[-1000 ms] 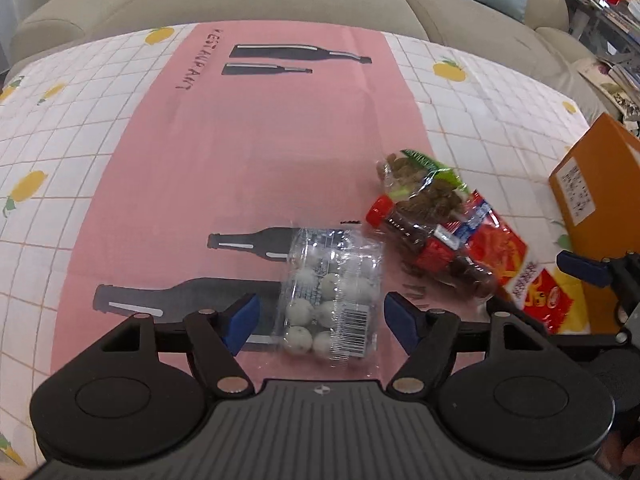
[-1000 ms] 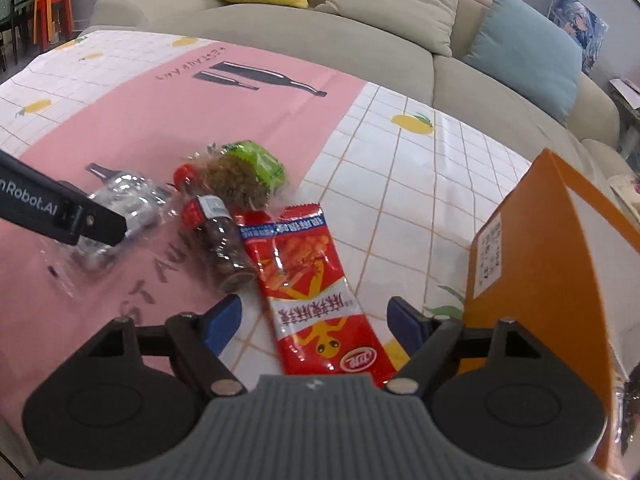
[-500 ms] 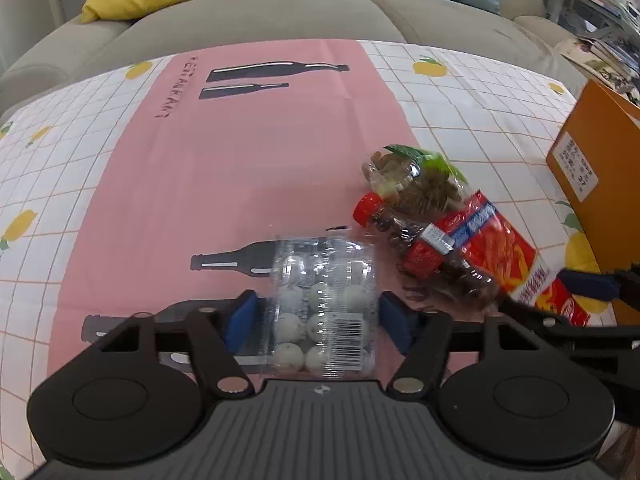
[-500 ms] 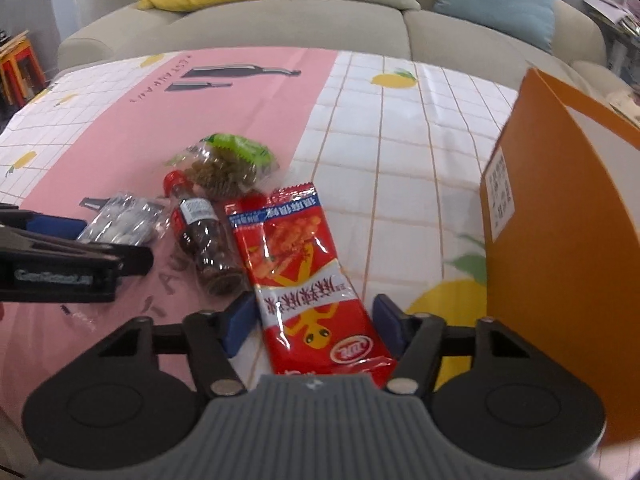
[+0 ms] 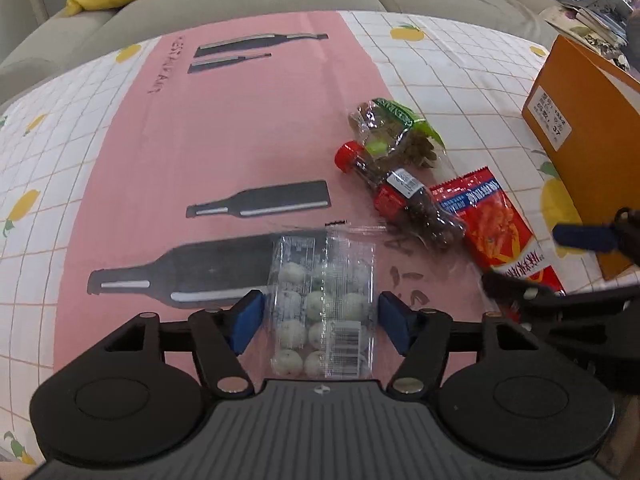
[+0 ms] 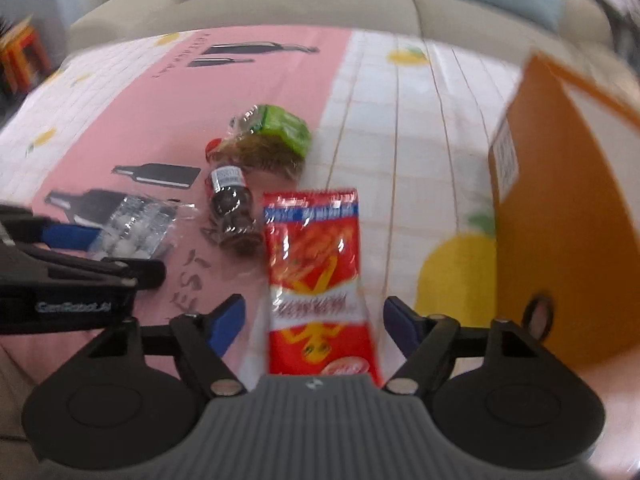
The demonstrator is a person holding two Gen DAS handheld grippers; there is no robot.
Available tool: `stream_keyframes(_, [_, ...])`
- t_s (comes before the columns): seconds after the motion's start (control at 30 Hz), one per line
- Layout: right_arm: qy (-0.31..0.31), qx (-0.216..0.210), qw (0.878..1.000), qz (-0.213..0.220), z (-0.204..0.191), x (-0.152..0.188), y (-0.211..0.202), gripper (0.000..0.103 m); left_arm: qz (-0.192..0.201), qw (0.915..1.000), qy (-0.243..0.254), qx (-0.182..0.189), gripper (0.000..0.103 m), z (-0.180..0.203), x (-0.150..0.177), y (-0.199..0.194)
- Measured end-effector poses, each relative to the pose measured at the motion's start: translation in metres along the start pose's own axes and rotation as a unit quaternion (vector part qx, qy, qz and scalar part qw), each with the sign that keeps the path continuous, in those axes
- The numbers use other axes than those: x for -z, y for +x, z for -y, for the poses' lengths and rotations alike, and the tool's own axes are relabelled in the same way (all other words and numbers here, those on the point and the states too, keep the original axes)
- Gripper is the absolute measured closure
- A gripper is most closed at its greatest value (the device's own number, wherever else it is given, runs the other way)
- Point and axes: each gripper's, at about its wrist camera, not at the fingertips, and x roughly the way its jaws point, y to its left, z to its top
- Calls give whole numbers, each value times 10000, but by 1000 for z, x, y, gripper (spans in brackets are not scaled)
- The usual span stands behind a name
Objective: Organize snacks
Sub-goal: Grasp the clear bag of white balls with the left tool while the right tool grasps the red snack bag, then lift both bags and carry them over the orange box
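red packet (image 6: 320,276) seemingly nearer right tongs (image 6: 314,322)

The left wrist view was taken low over a pink and white checked tablecloth (image 5: 248,136), facing a beige sofa (image 5: 240,12), with a clear bag of white balls (image 5: 324,312) seen close between the blue-padded left gripper (image 5: 320,316). The right wrist view was set further right, facing the same way, close over a red foil snack packet (image 6: 320,276) beside an orange cardboard box (image 6: 560,216). Both views shared these things, a red-capped bottle (image 5: 404,200) and a green-topped bag (image 6: 272,140).
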Motion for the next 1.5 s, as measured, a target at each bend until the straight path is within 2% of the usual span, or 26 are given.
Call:
stream_keyframes(0.07, [-96,61,9999,111,4,-1,2,30,59,10000,-65,11,26,-1,-2,2])
stream_keyframes(0.13, [121,-112,9998,52,14,-3,7,33,104,9999,-98,21,26,-2,-2,2])
stream_keyframes(0.2, [342,-279,9990,35,19,-2,8,31,159,9999,-39,11,26,-1,-1,2])
stream_keyframes(0.3, [192,-242,9995,69,12,-1,10,32,227,9997,60,31,27,1,0,3])
stream_keyframes(0.47, [71,-109,9997,223,1,2,7,54,232,9997,26,6,36,2,-2,2])
stream_keyframes(0.63, [169,-85,9996,225,4,1,6,61,280,9995,-160,-67,41,5,0,1])
stream_keyframes(0.77, [340,-48,9992,198,7,1,3,71,256,9991,-334,68,43,2,0,-4])
stream_keyframes(0.93, [313,-47,9993,204,6,3,-1,76,205,9981,-525,237,43,2,2,-9])
stream_keyframes(1.07, [548,-112,9983,185,10,2,-8,79,322,9971,-602,349,44,1,3,-22])
stream_keyframes(1.2, [515,-94,9977,424,7,3,-27,79,355,9964,-640,423,44,3,4,-36])
stream_keyframes(1.5, [865,-322,9927,776,10,11,-73,80,584,9940,-725,578,44,12,2,-73])
